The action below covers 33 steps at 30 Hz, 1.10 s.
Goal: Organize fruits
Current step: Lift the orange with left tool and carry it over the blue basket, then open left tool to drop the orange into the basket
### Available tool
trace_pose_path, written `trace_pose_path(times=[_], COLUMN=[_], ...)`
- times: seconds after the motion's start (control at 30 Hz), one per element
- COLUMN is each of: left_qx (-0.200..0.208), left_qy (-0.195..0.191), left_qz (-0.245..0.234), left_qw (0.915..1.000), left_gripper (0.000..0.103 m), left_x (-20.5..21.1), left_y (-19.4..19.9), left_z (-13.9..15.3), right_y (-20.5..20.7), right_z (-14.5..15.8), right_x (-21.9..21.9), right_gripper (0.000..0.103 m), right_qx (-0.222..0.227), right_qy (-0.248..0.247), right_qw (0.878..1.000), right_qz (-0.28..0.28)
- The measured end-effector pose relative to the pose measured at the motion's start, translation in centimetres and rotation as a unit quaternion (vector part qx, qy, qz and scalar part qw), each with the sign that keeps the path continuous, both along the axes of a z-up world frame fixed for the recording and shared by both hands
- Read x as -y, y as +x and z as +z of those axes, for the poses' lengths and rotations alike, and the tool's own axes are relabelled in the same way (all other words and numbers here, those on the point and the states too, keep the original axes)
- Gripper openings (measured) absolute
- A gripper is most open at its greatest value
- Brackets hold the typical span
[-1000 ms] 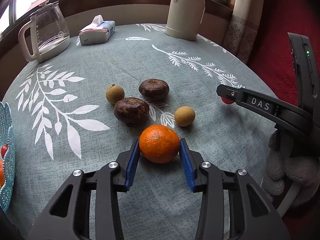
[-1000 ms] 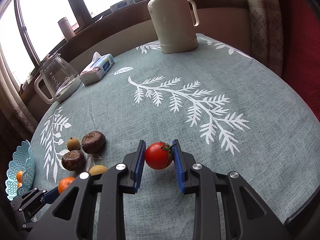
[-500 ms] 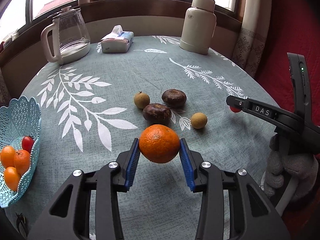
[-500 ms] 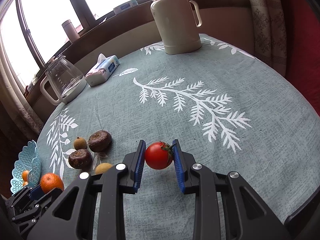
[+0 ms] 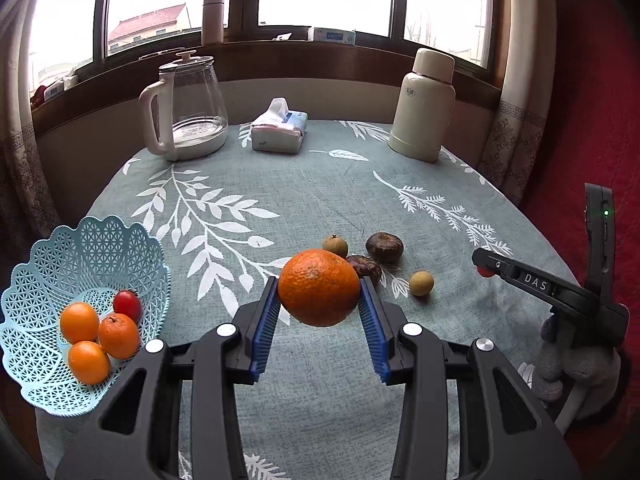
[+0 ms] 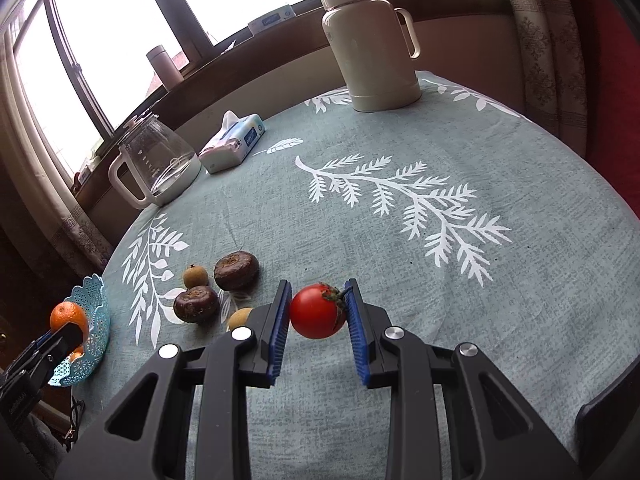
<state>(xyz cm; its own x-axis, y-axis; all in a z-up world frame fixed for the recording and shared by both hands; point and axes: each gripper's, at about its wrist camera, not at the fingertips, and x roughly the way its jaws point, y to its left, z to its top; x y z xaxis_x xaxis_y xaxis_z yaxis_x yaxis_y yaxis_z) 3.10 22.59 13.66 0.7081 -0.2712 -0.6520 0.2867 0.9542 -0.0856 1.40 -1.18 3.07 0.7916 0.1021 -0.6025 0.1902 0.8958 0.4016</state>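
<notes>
My left gripper (image 5: 319, 306) is shut on an orange (image 5: 319, 287), held above the tablecloth and right of the light blue basket (image 5: 86, 244). The basket holds three small oranges (image 5: 119, 335) and a red tomato (image 5: 127, 305). My right gripper (image 6: 318, 322) is shut on a red tomato (image 6: 317, 311), raised slightly off the cloth. Two dark brown fruits (image 5: 385, 245) (image 6: 236, 265) and two small tan fruits (image 5: 421, 283) (image 6: 195, 275) lie on the table between the grippers. In the right wrist view the left gripper (image 6: 60, 336) carries the orange (image 6: 66, 315) beside the basket (image 6: 94, 322).
A glass kettle (image 5: 188, 110), a tissue pack (image 5: 280, 131) and a cream thermos (image 5: 424, 106) stand along the far side of the round table (image 5: 320, 200). A red cushioned seat (image 5: 592, 120) lies to the right. The basket sits at the table's left edge.
The left gripper lifted the orange off the table and drew back and left, bringing the basket into view. The right gripper raised the tomato slightly and stayed shut.
</notes>
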Motion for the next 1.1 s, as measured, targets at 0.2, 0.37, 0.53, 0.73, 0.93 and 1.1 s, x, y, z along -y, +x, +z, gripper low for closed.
trace_pose_path(times=[0.2, 0.37, 0.53, 0.73, 0.93, 1.1], left_qx=[0.017, 0.028, 0.027, 0.035, 0.030, 0.018], left_qy=[-0.017, -0.013, -0.015, -0.015, -0.018, -0.015], left_qz=[0.026, 0.054, 0.091, 0.136, 0.169, 0.178], left_qw=[0.9994, 0.9981, 0.9954, 0.9899, 0.9849, 0.9838], left_gripper=[0.041, 0.041, 0.041, 0.041, 0.041, 0.043], left_x=[-2.9, -5.5, -8.9, -12.8, -15.7, -16.3], left_y=[-0.4, -0.7, -1.0, -1.6, -1.9, -2.1], left_z=[1.9, 2.6, 2.3, 2.3, 1.8, 0.8], right_y=[-0.2, -0.5, -0.7, -0.6, -0.6, -0.6], right_z=[0.4, 0.7, 0.8, 0.7, 0.7, 0.8], right_x=[-1.3, -2.2, -2.7, -3.0, -3.4, -3.8], right_gripper=[0.028, 0.028, 0.028, 0.028, 0.028, 0.028], right_qx=[0.005, 0.011, 0.010, 0.007, 0.005, 0.005], right_qy=[0.006, 0.011, 0.010, 0.009, 0.005, 0.003], right_qw=[1.000, 0.999, 0.999, 0.999, 0.999, 0.999], right_qz=[0.020, 0.034, 0.039, 0.043, 0.047, 0.053])
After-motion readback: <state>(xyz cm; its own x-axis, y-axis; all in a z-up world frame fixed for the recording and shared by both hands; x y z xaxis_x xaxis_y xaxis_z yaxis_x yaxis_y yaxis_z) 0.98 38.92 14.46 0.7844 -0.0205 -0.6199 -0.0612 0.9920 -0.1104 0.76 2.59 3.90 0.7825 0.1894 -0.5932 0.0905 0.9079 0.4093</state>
